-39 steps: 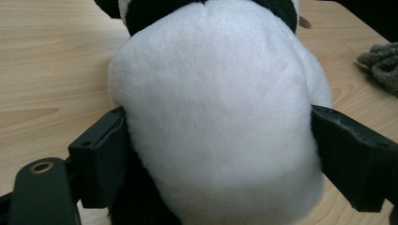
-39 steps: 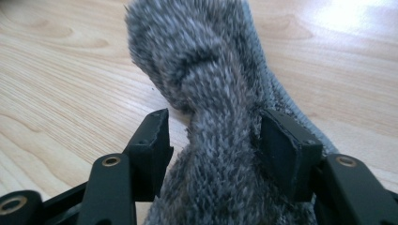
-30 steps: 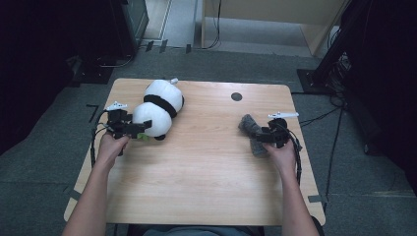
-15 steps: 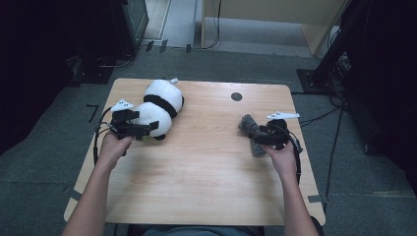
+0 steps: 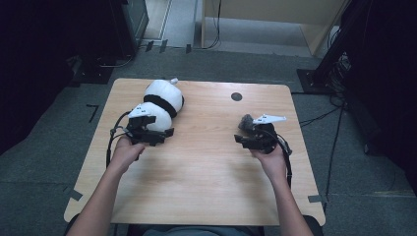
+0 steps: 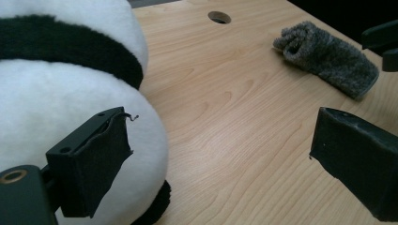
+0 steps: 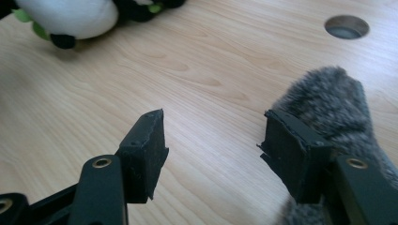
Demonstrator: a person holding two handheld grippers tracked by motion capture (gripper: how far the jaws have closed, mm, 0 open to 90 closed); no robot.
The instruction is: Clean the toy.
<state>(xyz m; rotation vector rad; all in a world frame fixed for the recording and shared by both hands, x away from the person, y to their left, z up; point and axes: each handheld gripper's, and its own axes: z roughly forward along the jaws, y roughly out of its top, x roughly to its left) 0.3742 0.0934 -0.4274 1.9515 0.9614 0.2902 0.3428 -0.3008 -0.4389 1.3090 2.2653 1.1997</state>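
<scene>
Grippers both stood with jaws apart, holding nothing. Left gripper (image 5: 156, 132) sat at the table's (image 5: 206, 196) left side, against the near end of a white plush (image 5: 162, 101) with a black band; in the left gripper view, 1 jaw lay against the plush's (image 6: 56, 93) white fur, the other stood clear over bare wood. Right gripper (image 5: 246, 139) sat at the right side, just beside a grey fuzzy roll (image 5: 245, 121). In the right gripper view, the roll (image 7: 328, 93) lay behind and against the right-hand jaw, outside the gap; between the jaws was bare table (image 7: 211, 93). Plush and roll lay well apart. A round hole (image 5: 236, 96) sat near the far edge, between them.
</scene>
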